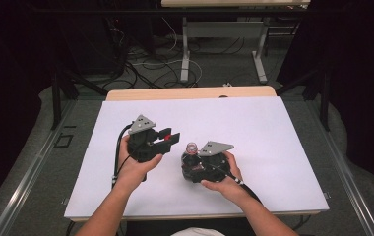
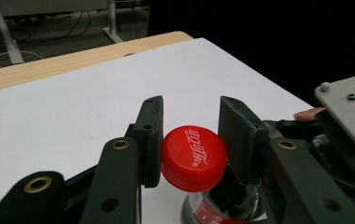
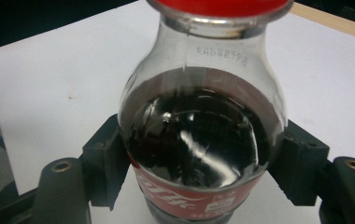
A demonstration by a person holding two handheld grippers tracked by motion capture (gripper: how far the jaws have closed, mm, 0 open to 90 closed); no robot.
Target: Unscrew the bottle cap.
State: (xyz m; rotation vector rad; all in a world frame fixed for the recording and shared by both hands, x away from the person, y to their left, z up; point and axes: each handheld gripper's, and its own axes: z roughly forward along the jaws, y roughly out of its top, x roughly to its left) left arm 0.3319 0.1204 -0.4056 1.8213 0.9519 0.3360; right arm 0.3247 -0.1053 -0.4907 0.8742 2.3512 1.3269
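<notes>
- A person's right gripper (image 3: 199, 161) is clamped on the lower body of a small cola bottle (image 3: 199, 135). Its two black jaws press the sides just above the red label, and the bottle stands upright on the table near the person.
- The left gripper (image 1: 169, 137) has its jaws closed on the bottle's red cap (image 2: 193, 157), which sits tilted between the pads.
- From above, the cap is held up and to the left of the bottle's neck, apart from it. The unscrewing therefore appears done.
- A red band at the top of the right gripper view may be a ring left on the neck; it is cut off by the edge and cannot be told for sure.
- What seems left is to set the cap down or carry it aside while the bottle, full of dark drink, is kept steady.
- The work surface is a plain white sheet (image 1: 264, 128) with nothing else lying on it; beyond its far side runs a pale wooden table edge (image 1: 190, 92).
- Farther off, loose cables (image 1: 150, 66) trail across a grey floor around the white legs of a second table (image 1: 185, 51), with dark curtains on both sides.
</notes>
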